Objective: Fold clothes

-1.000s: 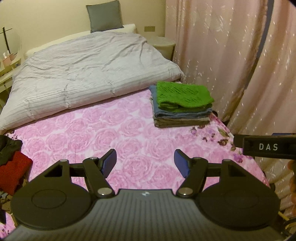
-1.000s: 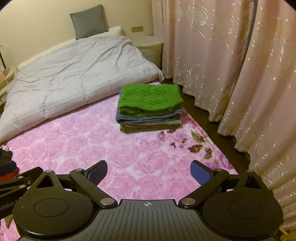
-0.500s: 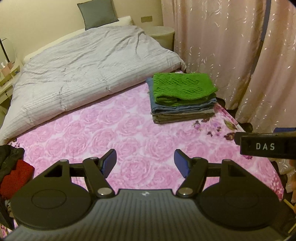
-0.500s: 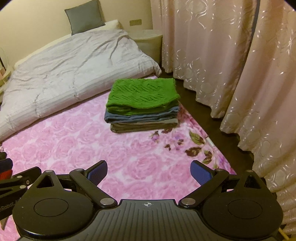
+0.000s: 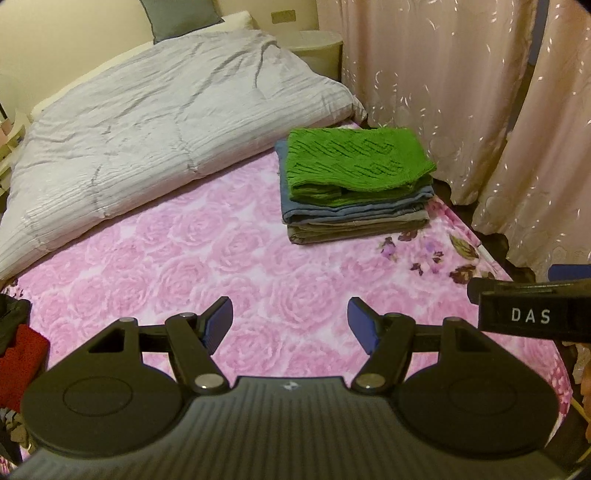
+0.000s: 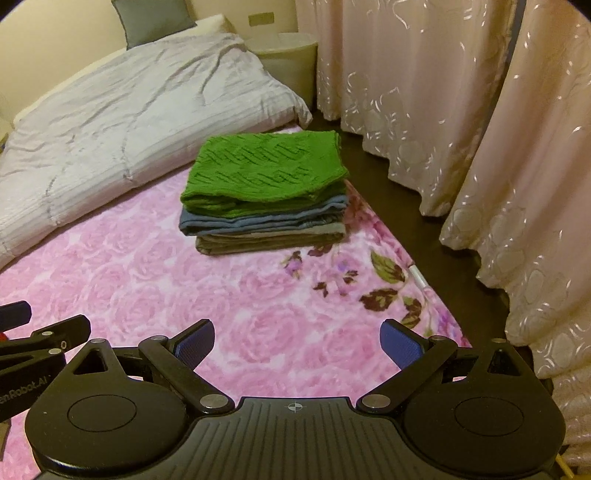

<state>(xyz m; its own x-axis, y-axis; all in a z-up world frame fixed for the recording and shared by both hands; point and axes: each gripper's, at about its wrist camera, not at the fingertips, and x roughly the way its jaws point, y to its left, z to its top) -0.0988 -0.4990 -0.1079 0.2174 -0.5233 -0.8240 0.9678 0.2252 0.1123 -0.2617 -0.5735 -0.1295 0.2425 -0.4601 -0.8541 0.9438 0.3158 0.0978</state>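
Hovering over a pink rose-print blanket (image 5: 207,258), the left gripper (image 5: 290,325) sits at the lower centre of the left wrist view, jaws spread wide, nothing between the blue pads (image 5: 221,321). The right gripper (image 6: 297,341) sits likewise at the lower centre of its own view, jaws wide apart and empty, also above the blanket. Folded clothes form a stack (image 5: 351,192) in the upper right of the left view and just above centre in the right view (image 6: 266,195): a green knit (image 5: 351,162) on top, a blue piece (image 5: 332,210) under it, a grey-brown piece (image 5: 351,229) at the bottom, edges roughly aligned. The stack rests on the blanket, well apart from both grippers, just beside the near edge of a grey quilt (image 5: 147,122) that fills the upper left. A grey pillow (image 5: 177,14) leans at the top edge. Pink curtains (image 6: 461,110) hang along the right side of both views. Red and dark unfolded cloth (image 5: 18,354) lies at the left edge of the left view, on the blanket's border. Part of the right tool, marked "DAS" (image 5: 532,315), shows at the right edge of the left view.
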